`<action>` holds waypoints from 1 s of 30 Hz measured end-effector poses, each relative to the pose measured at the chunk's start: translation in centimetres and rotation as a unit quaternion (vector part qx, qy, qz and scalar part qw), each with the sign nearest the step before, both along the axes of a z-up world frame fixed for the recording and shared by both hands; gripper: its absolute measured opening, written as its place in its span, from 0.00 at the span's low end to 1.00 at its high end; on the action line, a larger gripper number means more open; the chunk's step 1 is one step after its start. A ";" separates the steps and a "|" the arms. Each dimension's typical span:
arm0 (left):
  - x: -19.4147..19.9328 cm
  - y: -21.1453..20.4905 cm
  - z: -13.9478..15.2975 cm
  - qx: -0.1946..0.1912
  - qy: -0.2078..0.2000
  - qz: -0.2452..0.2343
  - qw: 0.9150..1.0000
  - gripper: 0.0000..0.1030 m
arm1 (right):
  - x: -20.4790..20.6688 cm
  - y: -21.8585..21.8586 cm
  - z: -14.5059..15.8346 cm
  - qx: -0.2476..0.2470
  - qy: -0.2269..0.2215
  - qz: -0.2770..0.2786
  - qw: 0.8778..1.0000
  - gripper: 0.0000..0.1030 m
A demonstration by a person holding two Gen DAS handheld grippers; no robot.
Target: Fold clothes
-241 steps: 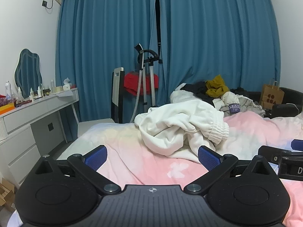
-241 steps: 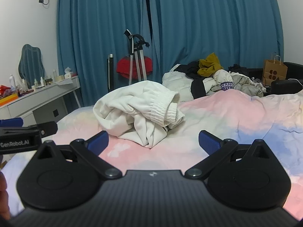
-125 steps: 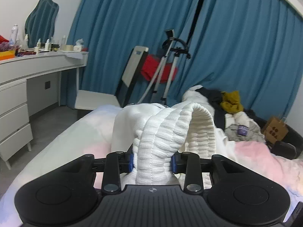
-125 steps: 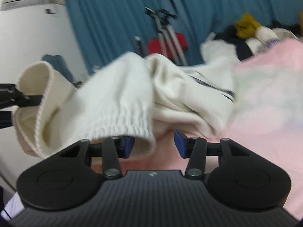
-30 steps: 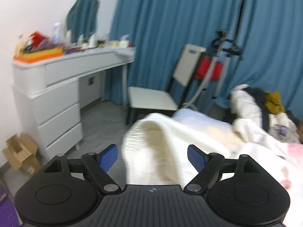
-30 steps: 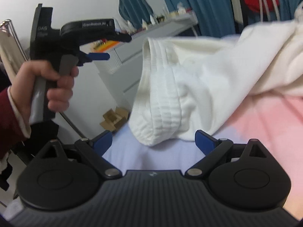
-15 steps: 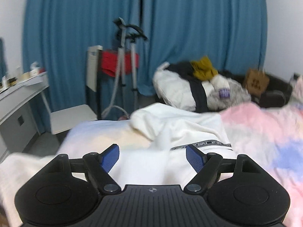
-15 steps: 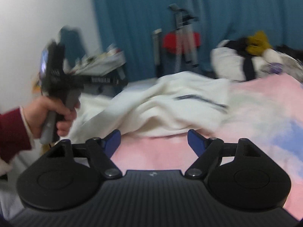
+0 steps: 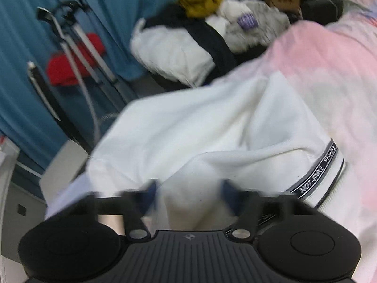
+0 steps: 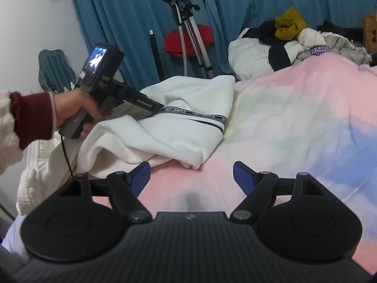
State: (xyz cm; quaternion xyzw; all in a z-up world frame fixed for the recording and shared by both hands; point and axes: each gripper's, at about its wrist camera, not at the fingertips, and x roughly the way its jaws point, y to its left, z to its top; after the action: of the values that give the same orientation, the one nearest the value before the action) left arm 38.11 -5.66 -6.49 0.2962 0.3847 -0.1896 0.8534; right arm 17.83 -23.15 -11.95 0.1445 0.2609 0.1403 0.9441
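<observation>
We see white trousers [image 10: 179,127] lying crumpled at the bed's [image 10: 294,127] near left corner, on the pink and blue cover, their waistband with its dark lettered stripe [image 10: 195,114] turned toward the bed's middle. One cuffed leg [image 10: 35,172] hangs over the left edge.

Our left gripper [image 9: 188,198] points down into the trousers, and its jaws have just been closing with a fold of white cloth between them. The blue pads [image 9: 150,194] are blurred there, so we cannot tell whether they already press on the fold. In the right wrist view the left hand [image 10: 77,108] holds this gripper with its tip against the waistband.

Our right gripper [image 10: 191,175] hovers over the bare cover at the bed's near edge, jaws wide apart with nothing between them, just short of the trousers' nearest fold.

At the far edge we see a heap of clothes [image 10: 289,40], and beyond it blue curtains [image 10: 141,23] and a garment steamer [image 10: 186,30]
</observation>
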 end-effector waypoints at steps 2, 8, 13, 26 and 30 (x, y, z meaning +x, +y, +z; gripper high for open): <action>-0.1 -0.4 0.2 0.010 0.013 -0.008 1.000 0.10 | 0.1 -0.4 -0.1 0.007 0.000 0.000 1.000 0.78; -6.4 -1.0 5.9 -0.043 -0.069 -0.043 0.996 0.06 | -1.4 -1.1 0.8 0.024 -0.010 -0.015 1.000 0.77; -16.3 -1.1 10.8 -0.088 -0.099 -0.116 0.984 0.06 | -3.0 -1.7 2.1 0.034 -0.018 -0.040 0.998 0.75; -34.6 -1.1 0.5 -0.203 -0.016 -0.143 0.969 0.06 | -6.7 -4.6 4.4 0.109 -0.016 -0.064 0.992 0.63; -33.1 -0.4 -1.0 -0.241 0.006 -0.113 0.964 0.06 | -5.7 -4.6 3.4 0.127 0.010 -0.052 0.991 0.42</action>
State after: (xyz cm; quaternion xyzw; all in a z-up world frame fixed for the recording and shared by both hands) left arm 4.97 -6.01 -7.47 0.1223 0.2968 -0.3736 0.8703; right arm 12.16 -27.73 -8.50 0.2778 0.2427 0.1217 0.9215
